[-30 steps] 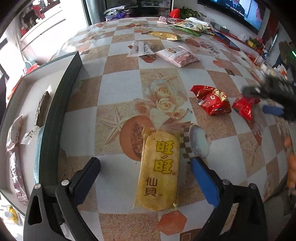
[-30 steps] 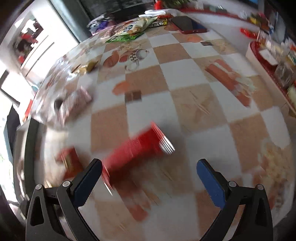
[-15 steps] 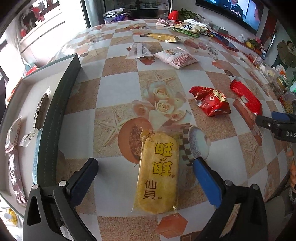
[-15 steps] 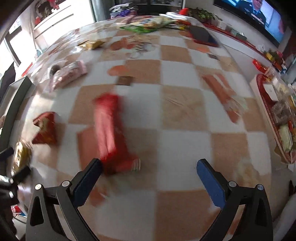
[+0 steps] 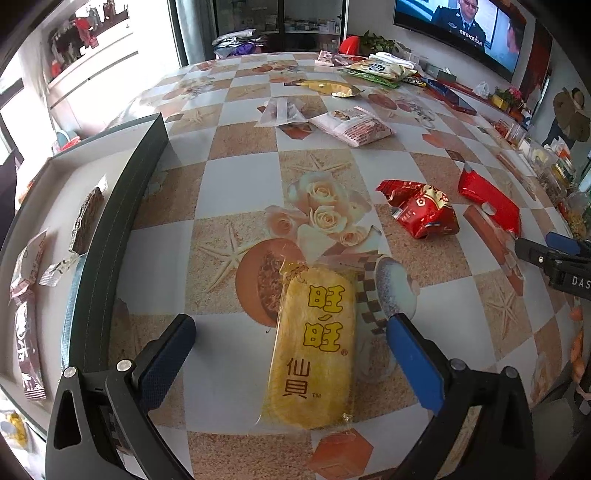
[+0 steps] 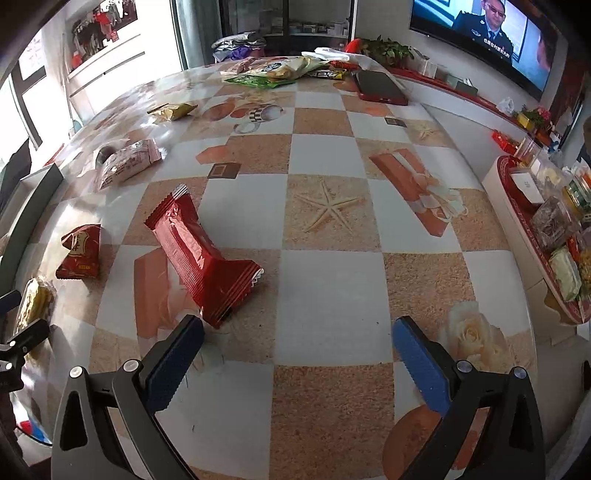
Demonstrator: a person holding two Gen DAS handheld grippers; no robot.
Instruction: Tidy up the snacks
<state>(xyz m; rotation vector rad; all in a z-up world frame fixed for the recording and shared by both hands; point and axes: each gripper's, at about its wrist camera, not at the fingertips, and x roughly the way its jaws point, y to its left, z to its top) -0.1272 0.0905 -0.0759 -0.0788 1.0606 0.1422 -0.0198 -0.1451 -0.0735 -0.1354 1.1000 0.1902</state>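
We hold our left tool (image 5: 290,334) spread wide around the yellow cracker pack (image 5: 314,349) lying on the desk (image 5: 236,155); our right tool (image 6: 297,334) gapes too, red snack bar (image 6: 195,254) at 11 o'clock

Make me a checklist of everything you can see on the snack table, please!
Surface: table with a checkered cloth printed with roses and starfish.
Job's things: yellow rice cracker pack lying flat between the left gripper's jaws, not gripped; long red wrapper just ahead of the right gripper, nearest its left-hand jaw; small red packet; pink-white packet; clear packet; gold packet; tray at the table's left, holding a few wrapped bars.
Clutter: heap of bags and a dark phone at the far end.
Grippers: both open, empty.
Cables: nothing seen.
Surroundings: television on; red side tray of goods.
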